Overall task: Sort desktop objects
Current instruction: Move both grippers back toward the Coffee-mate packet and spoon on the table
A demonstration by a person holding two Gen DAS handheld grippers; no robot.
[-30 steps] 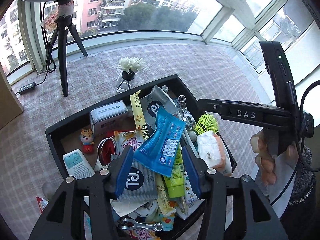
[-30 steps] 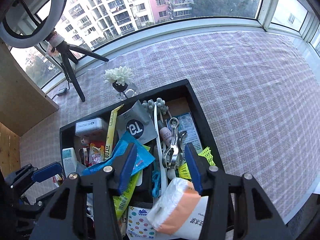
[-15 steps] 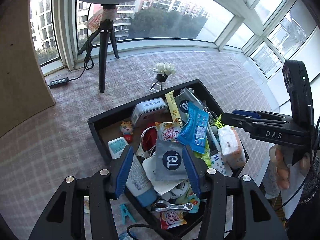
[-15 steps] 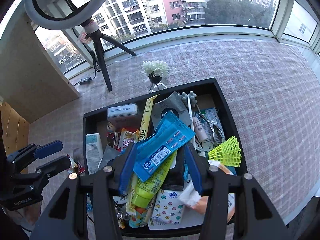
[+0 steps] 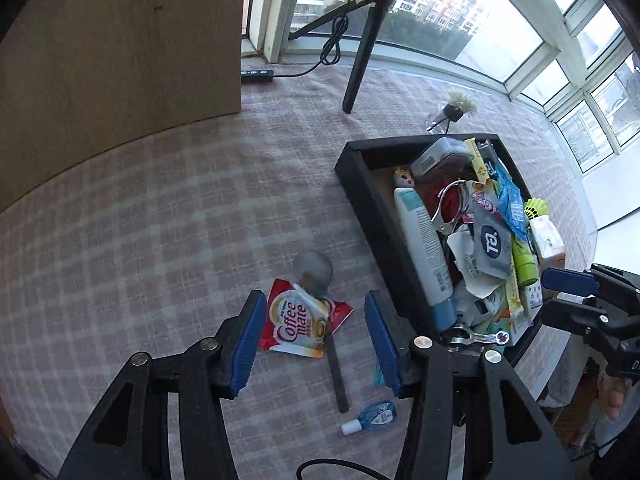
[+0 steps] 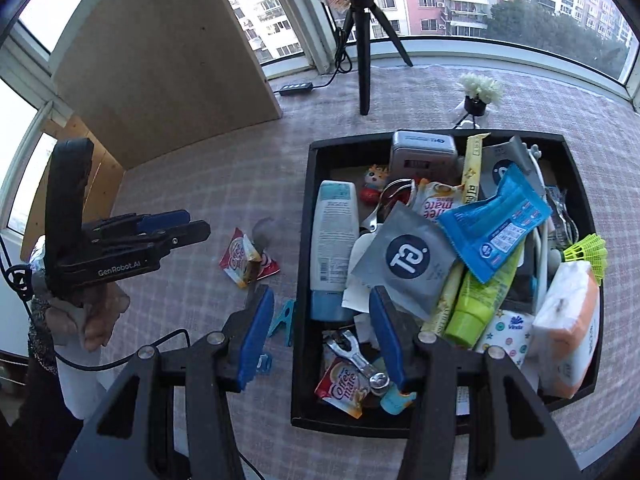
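Note:
A black tray [image 6: 304,216] [image 5: 360,196] is heaped with packets, a white lotion bottle [image 6: 334,240], a grey sachet [image 6: 404,260], a blue packet [image 6: 492,224] and tissues [image 6: 568,320]. A red Coffee mate packet [image 5: 300,320] [image 6: 246,258] lies on the checked cloth left of the tray, beside a grey round object [image 5: 314,270]. My left gripper [image 5: 316,332] is open and empty, just above that packet; it also shows in the right wrist view [image 6: 192,226]. My right gripper [image 6: 320,328] is open and empty over the tray's near left rim.
A small blue bottle [image 5: 372,418], a dark stick [image 5: 338,376] and a teal clip [image 6: 284,318] lie on the cloth near the tray. A tripod [image 6: 362,40], a flower vase [image 6: 478,94], a power strip [image 6: 296,89] and a wooden board [image 6: 160,60] stand behind.
Both grippers have pulled back and swung left. The left one left the tray and now hangs over the Coffee mate packet on the cloth. Both stay open and empty.

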